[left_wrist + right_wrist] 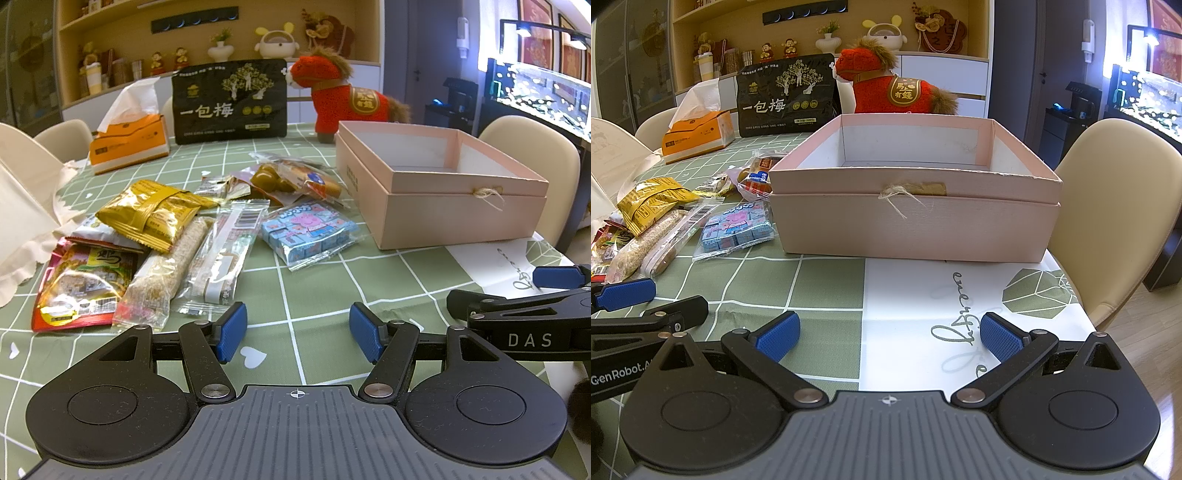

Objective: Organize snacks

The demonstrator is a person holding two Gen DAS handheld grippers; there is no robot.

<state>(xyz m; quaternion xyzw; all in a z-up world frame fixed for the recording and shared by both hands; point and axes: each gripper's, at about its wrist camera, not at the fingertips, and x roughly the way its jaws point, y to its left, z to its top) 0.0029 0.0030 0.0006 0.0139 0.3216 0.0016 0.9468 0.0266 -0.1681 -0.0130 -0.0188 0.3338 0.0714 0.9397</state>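
Several snack packets lie in a loose pile on the green checked tablecloth: a gold pouch (pixel 151 210), a red packet (pixel 83 284), a long clear-wrapped bar (pixel 221 254) and a blue cartoon candy pack (pixel 308 229). To their right stands an open pink box (pixel 436 192) with nothing visible inside. My left gripper (pixel 299 330) hovers open just in front of the pile, holding nothing. My right gripper (pixel 890 338) is open too, low over the cloth in front of the pink box (pixel 916 206). The blue candy pack (pixel 738 229) lies left of the box.
At the back stand a black snack bag (pixel 229 101), an orange tissue box (pixel 129 142) and a red plush horse (pixel 343 92). Cream chairs (pixel 1115 206) ring the table. A white cloth (pixel 22 206) lies at the left edge. Shelves line the far wall.
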